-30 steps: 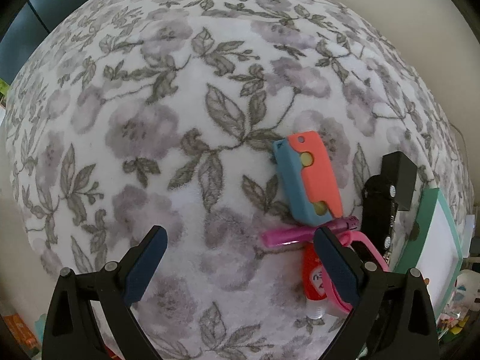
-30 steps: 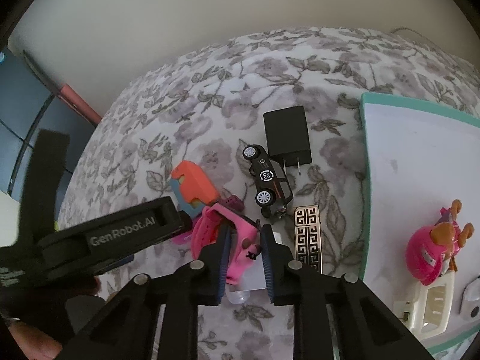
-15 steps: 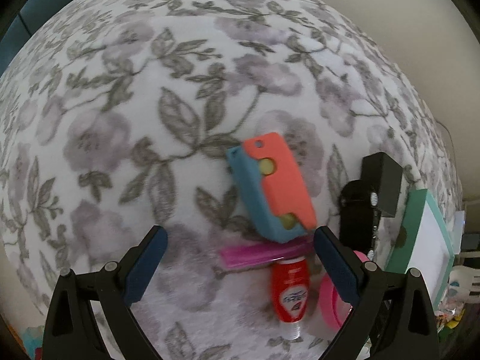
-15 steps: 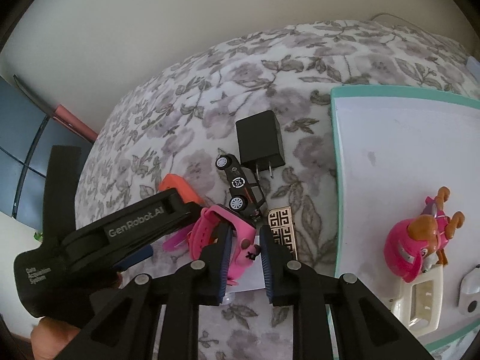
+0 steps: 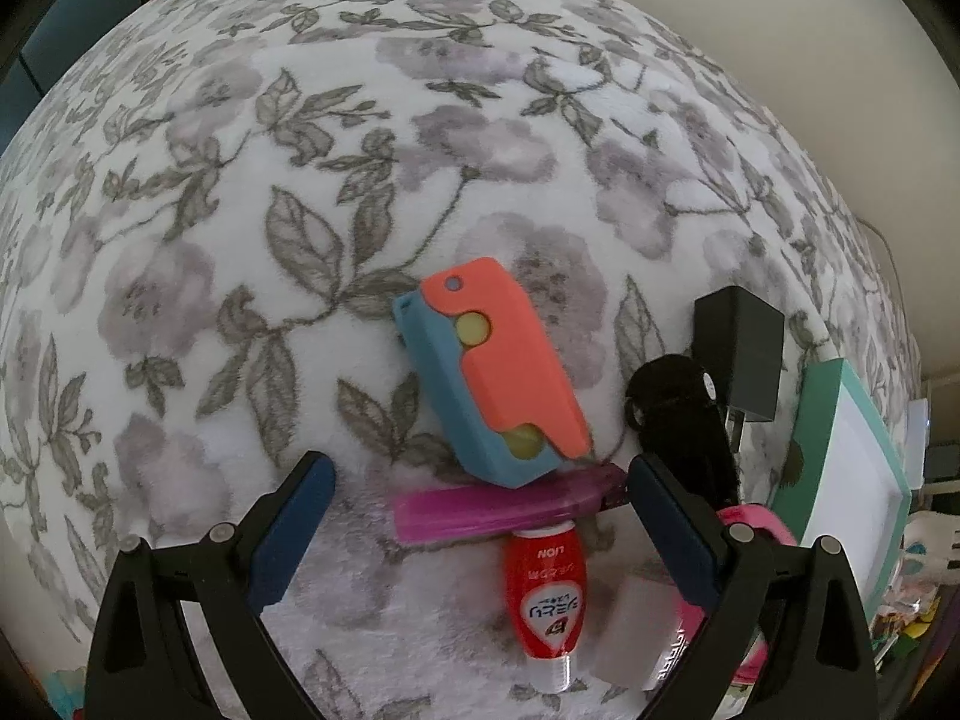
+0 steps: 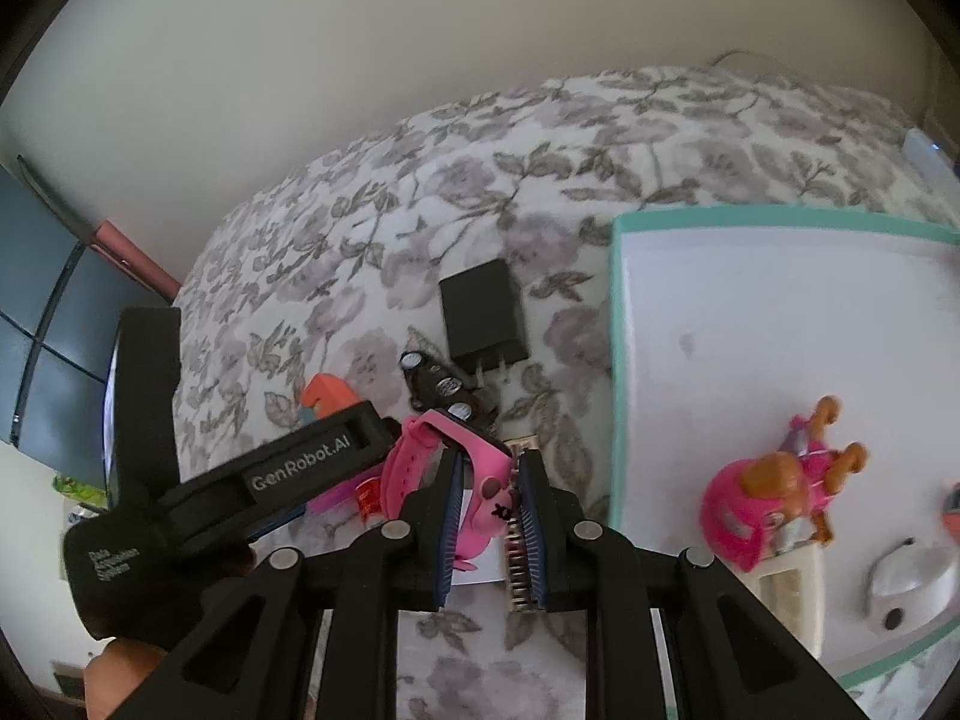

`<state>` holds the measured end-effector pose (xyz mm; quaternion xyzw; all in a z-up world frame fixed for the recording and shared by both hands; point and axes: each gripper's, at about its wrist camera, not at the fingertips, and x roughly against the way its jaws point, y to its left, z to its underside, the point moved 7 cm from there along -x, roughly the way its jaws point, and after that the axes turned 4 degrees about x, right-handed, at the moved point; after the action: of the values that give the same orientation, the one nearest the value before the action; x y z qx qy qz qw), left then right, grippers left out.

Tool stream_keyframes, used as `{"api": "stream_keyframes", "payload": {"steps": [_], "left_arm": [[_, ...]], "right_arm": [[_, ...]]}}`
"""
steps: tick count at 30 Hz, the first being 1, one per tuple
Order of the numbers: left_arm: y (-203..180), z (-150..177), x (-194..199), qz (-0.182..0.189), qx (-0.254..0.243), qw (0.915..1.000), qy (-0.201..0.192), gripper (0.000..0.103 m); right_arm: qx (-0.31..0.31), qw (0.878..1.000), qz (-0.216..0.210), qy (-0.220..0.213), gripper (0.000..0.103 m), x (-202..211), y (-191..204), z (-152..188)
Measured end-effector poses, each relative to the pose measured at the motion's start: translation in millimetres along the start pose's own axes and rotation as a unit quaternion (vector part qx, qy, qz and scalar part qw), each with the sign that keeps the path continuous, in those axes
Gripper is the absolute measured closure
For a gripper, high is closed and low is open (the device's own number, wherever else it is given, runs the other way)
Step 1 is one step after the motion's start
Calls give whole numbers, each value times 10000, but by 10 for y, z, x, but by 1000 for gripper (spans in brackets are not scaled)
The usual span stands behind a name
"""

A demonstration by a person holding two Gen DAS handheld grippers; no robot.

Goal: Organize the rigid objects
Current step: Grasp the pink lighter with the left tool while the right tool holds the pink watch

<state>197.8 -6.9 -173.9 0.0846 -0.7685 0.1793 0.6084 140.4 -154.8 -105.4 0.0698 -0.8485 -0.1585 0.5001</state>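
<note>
My right gripper (image 6: 491, 471) is shut on a pink watch (image 6: 414, 456), held just above the floral blanket (image 6: 456, 192) beside the teal-rimmed tray (image 6: 617, 360). In the left wrist view my left gripper (image 5: 477, 480) is open and points down over a small pile. An orange-and-blue toy (image 5: 492, 372) lies just beyond its fingertips, a magenta stick (image 5: 498, 507) lies between them, and a red tube (image 5: 546, 588) lies below that. The pink watch (image 5: 757, 525) shows behind the right finger.
A black toy car (image 6: 444, 387) and a black charger (image 6: 483, 312) lie left of the tray. A patterned strip (image 6: 517, 564) and a white card (image 6: 477, 567) lie under the right gripper. The tray holds a pink toy figure (image 6: 762, 504) and white items (image 6: 912, 576).
My left gripper has come closer to the pile, so the magenta stick and red tube now sit between its fingers. My right gripper keeps its hold on the watch and has drifted toward the tray.
</note>
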Motion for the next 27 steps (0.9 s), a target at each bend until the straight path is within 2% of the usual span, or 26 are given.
{"api": "stream_keyframes", "payload": {"steps": [8, 16, 19, 21, 23, 27], "left_arm": [[-261, 115, -96, -423, -400, 9983, -33, 3], [-403, 198, -148, -460, -416, 9981, 21, 4], [-402, 221, -99, -526, -438, 9977, -6, 16], [-426, 214, -52, -562, -469, 9973, -65, 33], [-444, 213, -15, -635, -520, 9965, -127, 45], [-449, 212, 4, -549, -485, 9973, -90, 44]], "right_arm": [[-139, 9999, 47, 34, 83, 18, -116, 4], [-170, 9998, 23, 38, 83, 33, -135, 3], [-207, 9998, 1, 45, 83, 38, -145, 6], [-219, 9997, 11, 52, 83, 39, -149, 8], [-247, 9997, -1, 57, 83, 38, -152, 6], [-273, 9996, -16, 68, 83, 40, -159, 11]]}}
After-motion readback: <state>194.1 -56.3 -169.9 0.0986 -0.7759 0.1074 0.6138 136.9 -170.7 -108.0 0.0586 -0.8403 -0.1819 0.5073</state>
